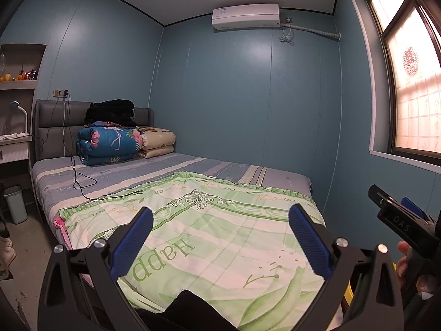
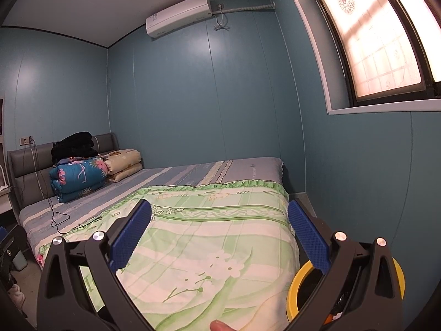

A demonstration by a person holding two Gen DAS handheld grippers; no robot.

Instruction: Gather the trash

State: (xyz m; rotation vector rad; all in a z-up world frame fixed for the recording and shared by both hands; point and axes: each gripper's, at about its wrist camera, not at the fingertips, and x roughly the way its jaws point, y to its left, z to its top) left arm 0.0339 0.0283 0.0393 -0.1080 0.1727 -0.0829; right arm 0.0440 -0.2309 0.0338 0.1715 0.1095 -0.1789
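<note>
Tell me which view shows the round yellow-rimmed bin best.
The right wrist view: the round yellow-rimmed bin shows its curved rim and dark inside beside the bed's foot, partly behind the right gripper. The left wrist view shows only a yellow sliver behind the open left gripper.

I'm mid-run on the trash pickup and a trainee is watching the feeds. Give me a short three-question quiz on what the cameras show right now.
1. True or false: both grippers are open and hold nothing.
2. Multiple choice: what lies on the striped sheet near the folded quilts? A) a black cable B) a book C) a cup
3. Fill in: the yellow-rimmed bin shows in the right wrist view at the ____ corner of the bed.

Key
1. True: the left gripper and the right gripper both have their jaws wide apart over the green bedspread, with nothing between them.
2. A, the black cable.
3. Near right.
</note>
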